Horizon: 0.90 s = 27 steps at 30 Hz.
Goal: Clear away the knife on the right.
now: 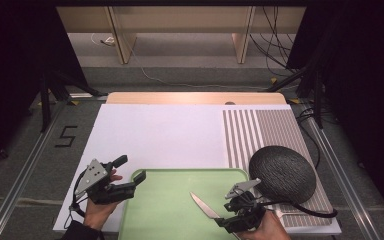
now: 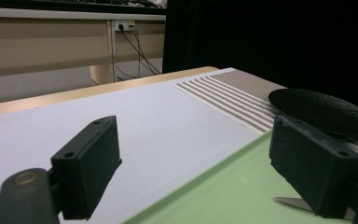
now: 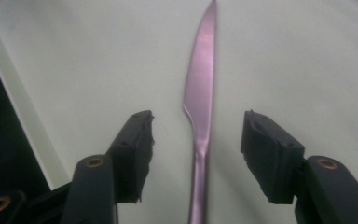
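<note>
A metal knife (image 1: 203,205) lies on the pale green tray (image 1: 165,200), blade pointing to the far left. My right gripper (image 1: 226,210) is over the tray's near right part. In the right gripper view its jaws stand open on either side of the knife (image 3: 203,93) where blade meets handle, with clear gaps and no contact. My left gripper (image 1: 129,174) hovers open at the tray's far left corner with nothing between its fingers. In the left gripper view the tray (image 2: 223,191) runs under its right jaw and the knife tip (image 2: 289,202) peeks out beside that jaw.
A black textured dome-shaped bowl (image 1: 282,172) rests upside down on the striped placemat (image 1: 260,130) right of the tray, close to my right hand. A white mat (image 1: 160,135) covers the table beyond the tray. A cable loops near the right table edge.
</note>
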### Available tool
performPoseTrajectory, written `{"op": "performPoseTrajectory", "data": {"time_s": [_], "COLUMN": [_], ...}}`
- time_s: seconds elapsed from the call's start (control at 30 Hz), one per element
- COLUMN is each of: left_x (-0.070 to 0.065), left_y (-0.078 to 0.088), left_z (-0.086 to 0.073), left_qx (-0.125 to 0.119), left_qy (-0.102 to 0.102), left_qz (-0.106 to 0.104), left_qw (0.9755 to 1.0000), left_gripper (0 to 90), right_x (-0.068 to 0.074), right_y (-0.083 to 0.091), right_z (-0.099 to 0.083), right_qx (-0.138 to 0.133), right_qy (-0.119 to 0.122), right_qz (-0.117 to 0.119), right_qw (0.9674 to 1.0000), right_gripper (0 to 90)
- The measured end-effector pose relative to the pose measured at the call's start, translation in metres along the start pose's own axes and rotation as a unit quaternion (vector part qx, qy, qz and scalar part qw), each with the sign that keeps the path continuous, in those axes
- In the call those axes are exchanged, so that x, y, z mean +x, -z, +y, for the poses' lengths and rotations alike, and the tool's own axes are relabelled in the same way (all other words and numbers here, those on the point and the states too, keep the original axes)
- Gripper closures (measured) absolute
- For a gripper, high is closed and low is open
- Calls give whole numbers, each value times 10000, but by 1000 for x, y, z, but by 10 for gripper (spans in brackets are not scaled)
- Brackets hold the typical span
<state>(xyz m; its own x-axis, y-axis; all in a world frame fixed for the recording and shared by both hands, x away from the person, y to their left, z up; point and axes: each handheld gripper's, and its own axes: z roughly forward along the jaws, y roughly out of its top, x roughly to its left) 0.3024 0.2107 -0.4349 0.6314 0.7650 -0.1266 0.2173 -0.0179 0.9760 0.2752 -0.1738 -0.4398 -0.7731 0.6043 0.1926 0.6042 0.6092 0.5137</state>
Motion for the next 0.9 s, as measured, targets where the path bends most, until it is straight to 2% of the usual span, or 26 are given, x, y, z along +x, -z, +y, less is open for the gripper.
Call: {"op": "performPoseTrajectory", "data": {"time_s": [0.1, 0.27, 0.3, 0.33, 0.37, 0.43, 0.63, 0.9], "left_x": [0, 0, 0, 0, 0, 0, 0, 0], "left_y": [0, 0, 0, 0, 0, 0, 1, 1], "left_z": [0, 0, 0, 0, 0, 0, 0, 0], "left_qx": [-2, -5, -6, -7, -8, -6, -10, -13], "left_qy": [-6, -12, -14, -16, -14, -14, -9, -9], "left_qz": [2, 3, 1, 1, 0, -2, -4, -3], "left_qw": [10000, 10000, 10000, 10000, 10000, 10000, 10000, 10000], "left_gripper": [157, 157, 157, 157, 157, 157, 157, 157], "right_x": [2, 3, 3, 3, 4, 5, 8, 9], "right_y": [2, 0, -1, -1, -1, -1, -9, -13], "right_z": [0, -1, -1, -1, -2, -2, -4, -5], "right_qx": [-163, -60, -75, -75, -49, -58, 277, 512], "right_qy": [145, 261, 311, 311, 341, 348, 563, 651], "right_qz": [132, 167, 146, 146, 165, 161, 98, -38], "right_qw": [9997, 9995, 9994, 9994, 9993, 9992, 9980, 9966], "right_gripper": [577, 653, 704, 704, 749, 759, 880, 900]}}
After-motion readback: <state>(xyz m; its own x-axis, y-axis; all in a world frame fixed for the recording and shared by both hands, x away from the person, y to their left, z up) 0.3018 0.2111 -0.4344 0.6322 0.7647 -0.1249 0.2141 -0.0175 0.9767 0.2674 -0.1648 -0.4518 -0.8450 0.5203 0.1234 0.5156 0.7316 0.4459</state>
